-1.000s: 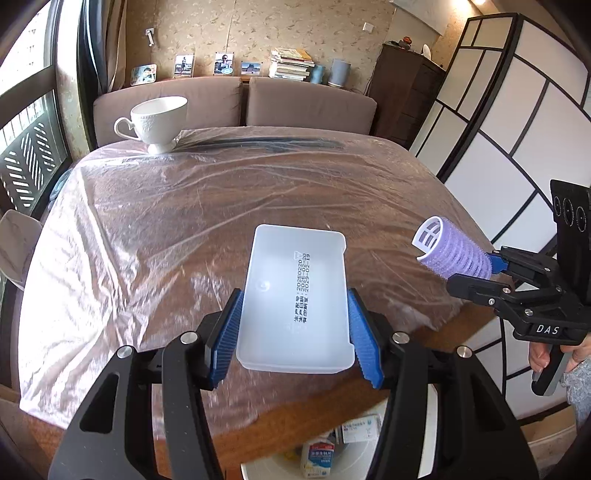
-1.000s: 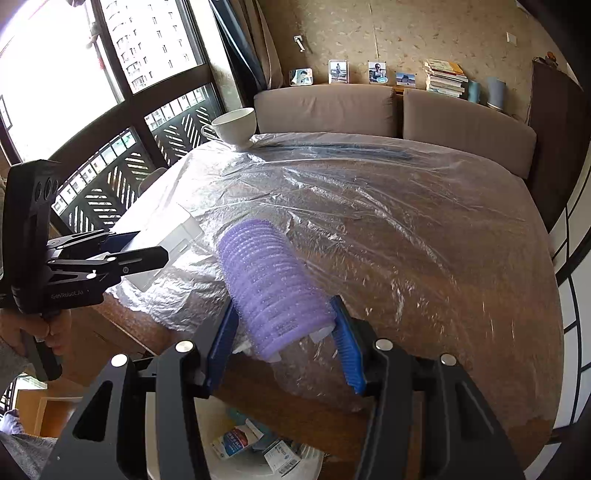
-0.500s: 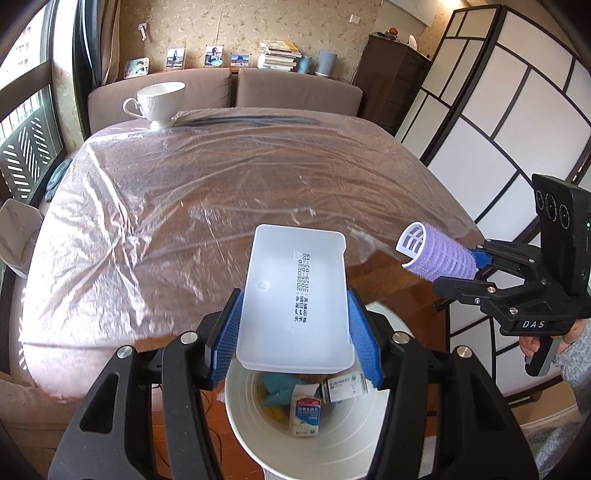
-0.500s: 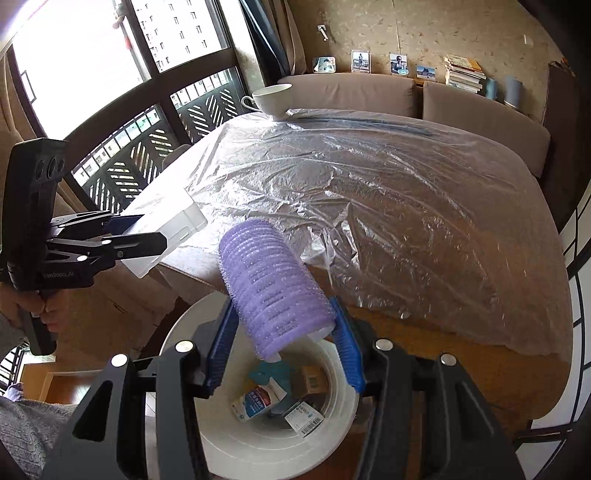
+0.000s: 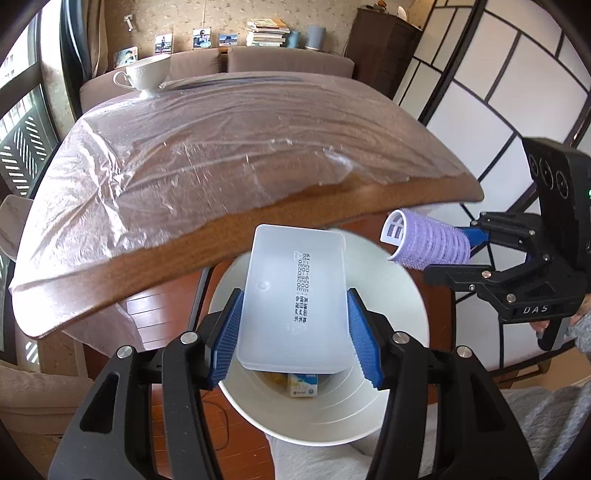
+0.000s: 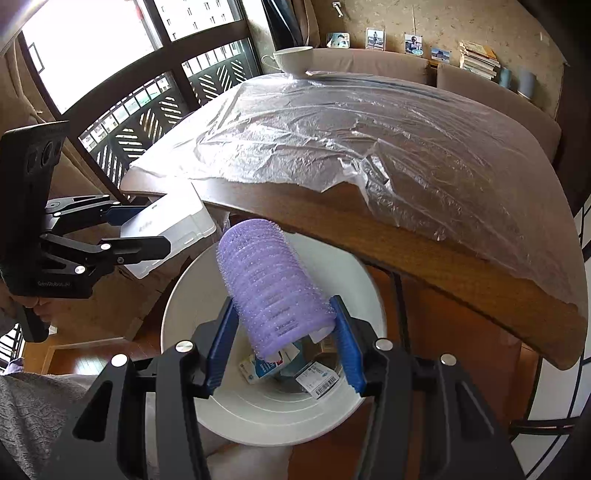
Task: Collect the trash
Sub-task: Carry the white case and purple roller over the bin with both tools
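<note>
We start at the left hand-held gripper (image 5: 293, 326), whose blue ribbed pads press on the two long sides of a shallow white rectangular plastic tray (image 5: 293, 295) with a line of printed dates on its underside. The tray hangs tilted over the mouth of a round white plastic waste bin (image 5: 391, 413) standing on the wooden floor just off the near edge of the bench (image 5: 258, 229).

The right hand-held gripper (image 6: 282, 341) is clamped on a lilac bristly hair roller (image 6: 271, 291), a hollow cylinder held by its lower end, its other end pointing up and away. It too hangs over the bin's opening (in the left wrist view we see the roller at the bin's right rim, just below the bench edge).

Down in the bin lie a small blue and white carton (image 6: 264, 367) and a white label with a barcode (image 6: 321, 376); other scraps there are too hidden to name.

Beyond, the brown wooden bench is covered by a crinkled clear plastic sheet (image 5: 221, 147) that stops short of the near edge. A white footed teacup (image 5: 146, 75) stands at the far corner. Behind it are brown cushioned seat backs (image 5: 288, 62), and a ledge with small photos and a stack of books (image 5: 267, 33).
</note>
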Tool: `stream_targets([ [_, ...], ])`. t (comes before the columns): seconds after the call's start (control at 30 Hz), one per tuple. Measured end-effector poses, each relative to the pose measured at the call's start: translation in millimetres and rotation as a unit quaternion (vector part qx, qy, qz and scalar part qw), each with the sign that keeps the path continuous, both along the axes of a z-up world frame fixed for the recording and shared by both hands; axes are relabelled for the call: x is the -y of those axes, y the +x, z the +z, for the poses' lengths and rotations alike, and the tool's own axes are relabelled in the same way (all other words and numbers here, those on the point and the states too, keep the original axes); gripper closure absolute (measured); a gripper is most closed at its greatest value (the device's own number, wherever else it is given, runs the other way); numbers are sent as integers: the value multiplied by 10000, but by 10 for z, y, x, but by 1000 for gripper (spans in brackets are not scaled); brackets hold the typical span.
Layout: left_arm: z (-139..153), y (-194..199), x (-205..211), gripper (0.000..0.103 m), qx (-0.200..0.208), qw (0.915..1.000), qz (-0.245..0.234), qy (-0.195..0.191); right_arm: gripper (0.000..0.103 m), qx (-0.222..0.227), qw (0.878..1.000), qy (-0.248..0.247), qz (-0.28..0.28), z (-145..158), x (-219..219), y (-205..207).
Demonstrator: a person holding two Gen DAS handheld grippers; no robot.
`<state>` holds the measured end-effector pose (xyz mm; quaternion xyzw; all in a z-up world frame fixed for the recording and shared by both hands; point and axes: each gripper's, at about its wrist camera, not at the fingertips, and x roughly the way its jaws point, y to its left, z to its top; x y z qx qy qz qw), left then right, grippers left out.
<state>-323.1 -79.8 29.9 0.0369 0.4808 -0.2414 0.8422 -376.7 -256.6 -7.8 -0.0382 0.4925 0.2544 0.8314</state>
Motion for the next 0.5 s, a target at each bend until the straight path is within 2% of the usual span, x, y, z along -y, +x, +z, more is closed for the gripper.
stream_targets([
  [0.5,-680,-61,119,47,-684,9973,-53,262,53,-597,9971,-475,-51,-706,-63,-111],
])
